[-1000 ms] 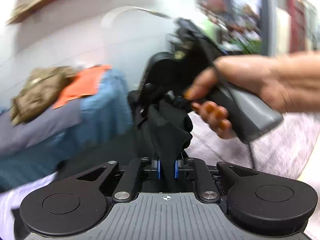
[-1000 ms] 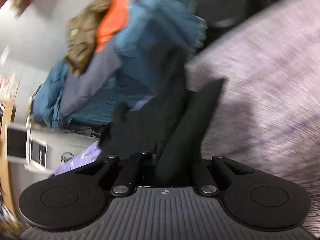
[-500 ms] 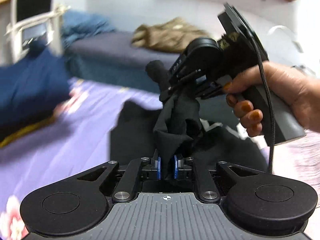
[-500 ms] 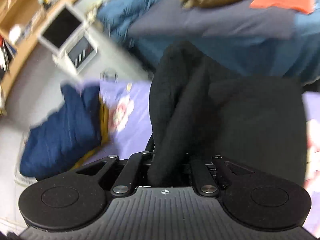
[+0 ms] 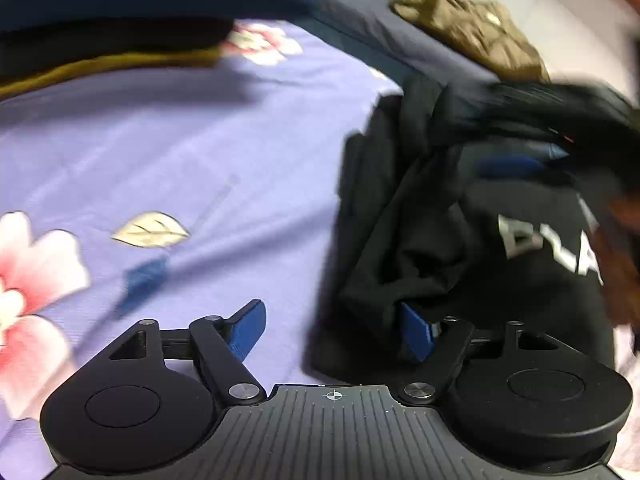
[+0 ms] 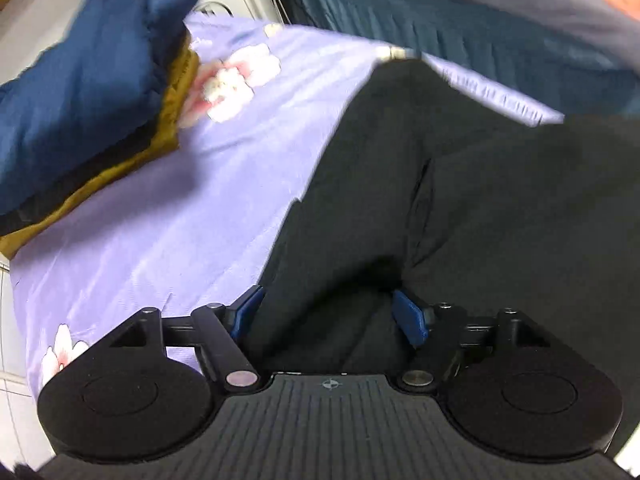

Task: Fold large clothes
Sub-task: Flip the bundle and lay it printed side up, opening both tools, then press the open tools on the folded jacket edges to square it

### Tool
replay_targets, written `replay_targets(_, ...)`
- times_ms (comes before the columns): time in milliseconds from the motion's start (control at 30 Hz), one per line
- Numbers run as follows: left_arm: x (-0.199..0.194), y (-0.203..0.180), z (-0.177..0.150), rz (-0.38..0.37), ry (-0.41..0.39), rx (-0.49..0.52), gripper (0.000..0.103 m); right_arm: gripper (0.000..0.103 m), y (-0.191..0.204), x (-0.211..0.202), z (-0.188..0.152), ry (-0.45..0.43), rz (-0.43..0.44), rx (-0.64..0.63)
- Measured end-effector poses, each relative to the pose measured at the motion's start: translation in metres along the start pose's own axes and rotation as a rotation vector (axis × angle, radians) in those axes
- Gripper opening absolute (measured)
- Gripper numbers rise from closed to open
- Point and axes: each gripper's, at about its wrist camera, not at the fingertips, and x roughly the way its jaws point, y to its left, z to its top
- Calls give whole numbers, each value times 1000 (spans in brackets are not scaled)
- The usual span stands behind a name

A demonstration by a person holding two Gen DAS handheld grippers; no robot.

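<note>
A black garment with white lettering [image 5: 460, 216] lies bunched on the purple floral bedsheet [image 5: 180, 152]. My left gripper [image 5: 334, 332] is open low over the sheet; its right blue pad touches the garment's edge, its left pad is over bare sheet. In the right wrist view the black garment [image 6: 460, 208] spreads over the sheet [image 6: 180, 208], and my right gripper [image 6: 328, 314] is open with cloth lying between its blue pads. The right gripper also shows blurred in the left wrist view [image 5: 560, 120] above the garment.
A stack of folded clothes, navy on top [image 6: 80, 80] with a mustard piece beneath [image 6: 120, 160], sits at the sheet's left. A second bed with a dark blue cover [image 6: 480, 12] and an olive garment [image 5: 472, 28] lies behind.
Both grippers have swung down from the air to the bed and opened, letting go of the black garment, which now lies on the sheet.
</note>
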Motion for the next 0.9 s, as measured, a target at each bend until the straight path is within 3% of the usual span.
replay_targets(67, -19, 2, 9, 45, -29, -6, 103, 90, -6, -40, -7, -77, 14, -25)
replay_targets(100, -30, -1, 14, 50, -58, 10, 103, 93, -10, -58, -12, -104, -1, -41)
replay_targets(200, -46, -23, 32, -3, -96, 110, 103, 93, -23, -105, -37, -133, -122, -108)
replay_targets(333, -41, -77, 38, -66, -93, 335, 103, 92, -42, -134, -82, -70, -221, -149)
replay_targets(433, -13, -109, 27, -71, -28, 497, 103, 90, -53, -136, -115, -21, -203, -104)
replay_targets(567, 23, -117, 8, 23, 56, 576, 103, 88, -52, -121, -140, -9, -214, -82)
replay_targets(733, 52, -106, -1, 86, 107, 596, 103, 90, -60, -104, -162, 14, -244, -38)
replay_targets(833, 51, -105, -2, 93, 116, 589, 103, 94, -59, -95, -173, 11, -251, -57)
replay_targets(900, 46, -110, 0, 110, 125, 592, 103, 95, -66, -91, -173, 25, -243, 2)
